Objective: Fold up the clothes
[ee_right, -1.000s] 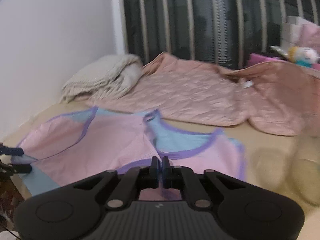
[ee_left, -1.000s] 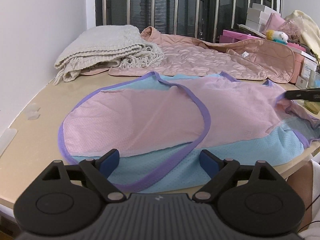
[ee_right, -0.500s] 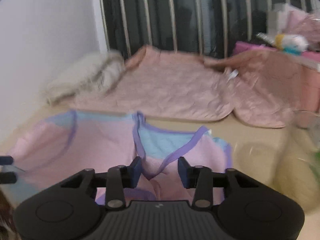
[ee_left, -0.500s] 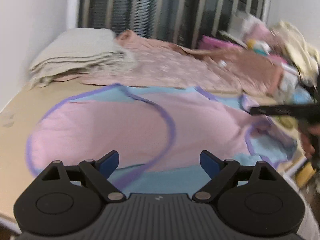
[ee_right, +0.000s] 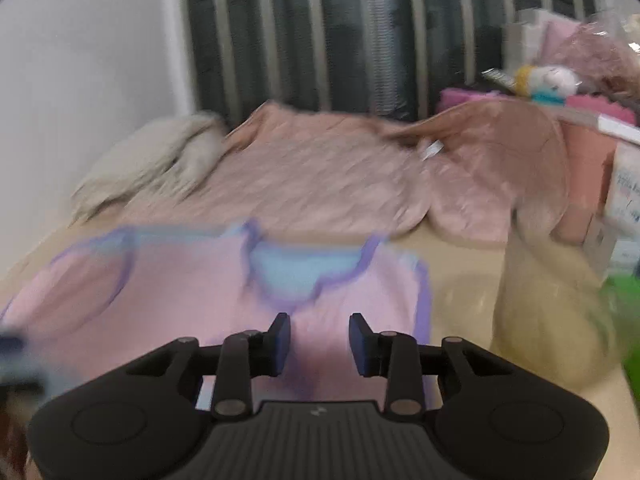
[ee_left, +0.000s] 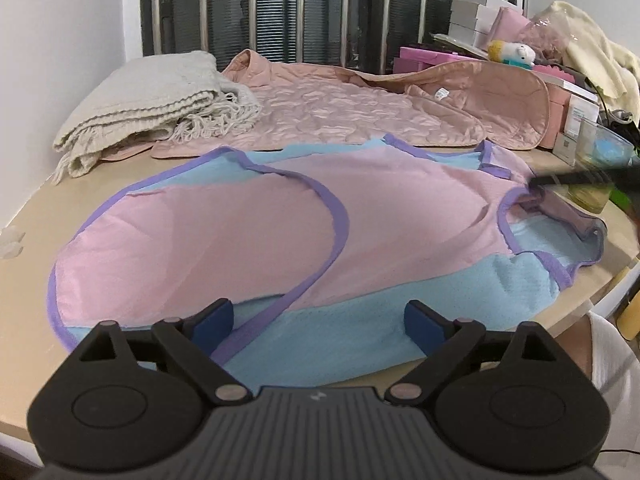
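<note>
A pink and light-blue sleeveless garment (ee_left: 304, 240) with purple trim lies spread on the beige table, partly folded so a pink panel covers the blue. My left gripper (ee_left: 320, 322) hovers open over its near blue edge, with nothing between the fingers. In the right wrist view the same garment (ee_right: 192, 300) appears blurred, its blue neckline ahead of my right gripper (ee_right: 318, 340). That gripper is open above the pink cloth and holds nothing. Its dark fingers (ee_left: 568, 180) also show at the garment's right end in the left wrist view.
A folded cream knit blanket (ee_left: 152, 96) and a pink quilted jacket (ee_left: 360, 112) lie behind the garment. Boxes, a plush toy (ee_left: 514, 52) and a glass bowl (ee_left: 600, 160) crowd the right side. The beige table's edge (ee_left: 24, 424) runs near left.
My right gripper was shut on the garment's edge a second ago; it has let go and opened wider. The left gripper stayed open and swung slightly over the near edge.
</note>
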Motion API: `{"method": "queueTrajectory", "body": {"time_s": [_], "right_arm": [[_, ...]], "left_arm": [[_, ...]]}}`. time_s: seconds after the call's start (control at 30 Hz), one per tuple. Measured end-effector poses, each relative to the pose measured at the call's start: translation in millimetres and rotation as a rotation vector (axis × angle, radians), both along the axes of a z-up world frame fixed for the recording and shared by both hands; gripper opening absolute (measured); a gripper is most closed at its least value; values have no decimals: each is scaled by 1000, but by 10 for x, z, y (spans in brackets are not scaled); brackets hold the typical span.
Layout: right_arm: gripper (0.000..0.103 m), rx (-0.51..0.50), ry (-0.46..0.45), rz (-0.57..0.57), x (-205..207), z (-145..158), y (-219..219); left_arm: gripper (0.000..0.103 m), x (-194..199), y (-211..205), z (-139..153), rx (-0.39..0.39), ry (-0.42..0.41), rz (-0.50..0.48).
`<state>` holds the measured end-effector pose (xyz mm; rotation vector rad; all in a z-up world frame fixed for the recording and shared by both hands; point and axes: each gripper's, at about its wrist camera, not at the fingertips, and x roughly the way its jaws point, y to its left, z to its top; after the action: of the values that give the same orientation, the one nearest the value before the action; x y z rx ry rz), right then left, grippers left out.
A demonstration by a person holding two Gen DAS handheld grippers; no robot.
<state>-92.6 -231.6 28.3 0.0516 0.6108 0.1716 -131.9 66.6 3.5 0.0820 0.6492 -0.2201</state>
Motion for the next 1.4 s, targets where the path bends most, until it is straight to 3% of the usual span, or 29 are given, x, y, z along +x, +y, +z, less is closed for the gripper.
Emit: {"method": "queueTrajectory", "body": {"time_s": [0.07,0.1,0.2,0.27,0.33,0.37,0.47,0.53,0.57,0.6,0.63,0.77,0.83,0.9,0.97,1.0,1.03,1.07,1.13,1.27,1.4], "right_arm": [[17,-48,3,1,-113,-73,32],[1,-66,3,-2,-163,-101,41],[3,-30,-6,-72,-190,-47,-51],[10,-57,-25,-40,-262,57,4],[36,-63,-59,91,-388,150,129],[39,-67,-81,176,-463,188,208],[39,-110,-158,469,-736,177,555],[34,-143,-148,588,-763,88,771],[31,-150,-118,587,-695,30,818],[16,-158,-89,586,-627,-28,865],[8,-162,-60,583,-561,-84,902],[10,-38,-1,555,-477,-140,699],[10,-38,13,585,-546,-121,648],[10,-85,-2,620,-656,-76,650],[25,-168,-39,660,-797,-12,691],[49,-216,-61,682,-869,17,720],[64,-303,-101,724,-955,29,798],[66,-393,-134,777,-1036,15,883],[66,-524,-163,876,-1073,-64,1047],[61,-561,-89,929,-872,-217,1142],[26,-571,-124,899,-902,-187,1080]], "left_arm": [[97,5,5,2,1,0,1],[97,13,2,6,2,3,3],[97,-70,77,45,12,-27,-64],[97,-131,132,73,18,-49,-113],[97,-193,187,100,25,-71,-162],[97,-223,215,114,28,-81,-186],[97,-284,278,105,62,-90,-296],[91,-267,277,67,85,-56,-383],[85,-240,268,41,104,-40,-400],[85,-225,270,23,106,-33,-403],[85,-214,276,8,104,-29,-404],[85,-302,298,-24,88,-24,-406],[85,-388,278,2,101,-8,-433],[84,-495,216,81,162,-27,-483],[86,-593,152,135,267,-106,-515],[86,-622,116,140,329,-141,-537],[87,-618,87,120,380,-149,-565],[87,-577,65,79,416,-135,-591],[87,-476,51,1,438,-100,-615],[82,-380,70,-115,456,-56,-629],[81,-492,88,-161,477,-71,-616]]}}
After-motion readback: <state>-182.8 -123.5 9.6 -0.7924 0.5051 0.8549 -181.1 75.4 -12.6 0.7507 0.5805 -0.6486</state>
